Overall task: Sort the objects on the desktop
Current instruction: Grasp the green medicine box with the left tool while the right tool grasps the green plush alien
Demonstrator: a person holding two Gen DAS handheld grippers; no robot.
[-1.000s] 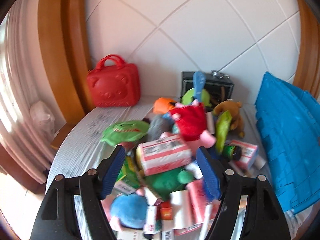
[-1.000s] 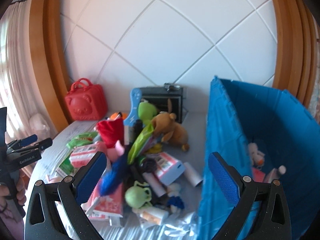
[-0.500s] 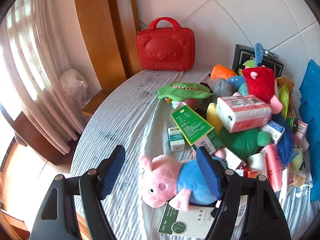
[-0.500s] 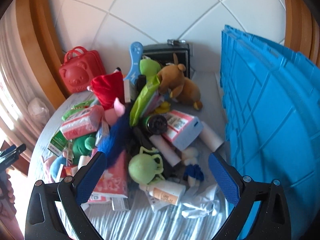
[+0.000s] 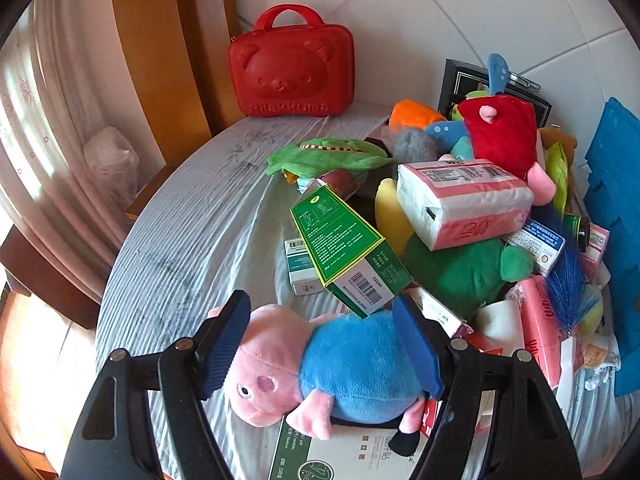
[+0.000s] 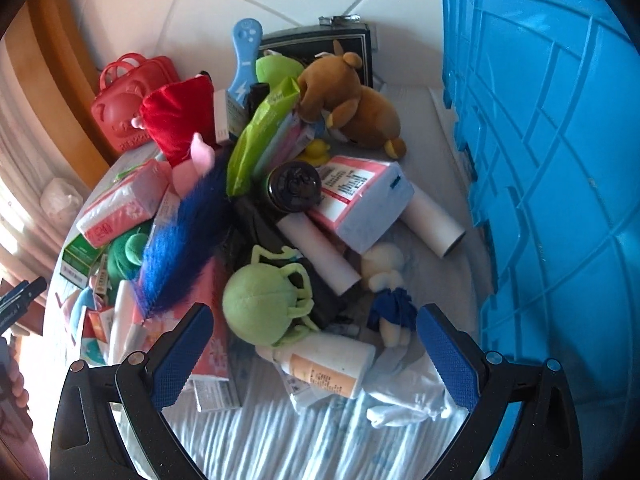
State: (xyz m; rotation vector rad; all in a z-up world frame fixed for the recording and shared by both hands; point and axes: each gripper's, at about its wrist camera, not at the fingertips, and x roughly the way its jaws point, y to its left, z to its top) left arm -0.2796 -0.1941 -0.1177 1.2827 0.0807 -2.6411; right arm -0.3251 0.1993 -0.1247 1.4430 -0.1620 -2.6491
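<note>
Plush pig [image 5: 320, 364], pink head, blue body, lies sideways between spread jaws.

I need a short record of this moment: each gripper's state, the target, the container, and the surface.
left gripper: open, fingers either side of the pink pig plush in a blue shirt
right gripper: open, above the pile, holding nothing
container: blue plastic crate, at the right
surface: table with grey striped cloth
</note>
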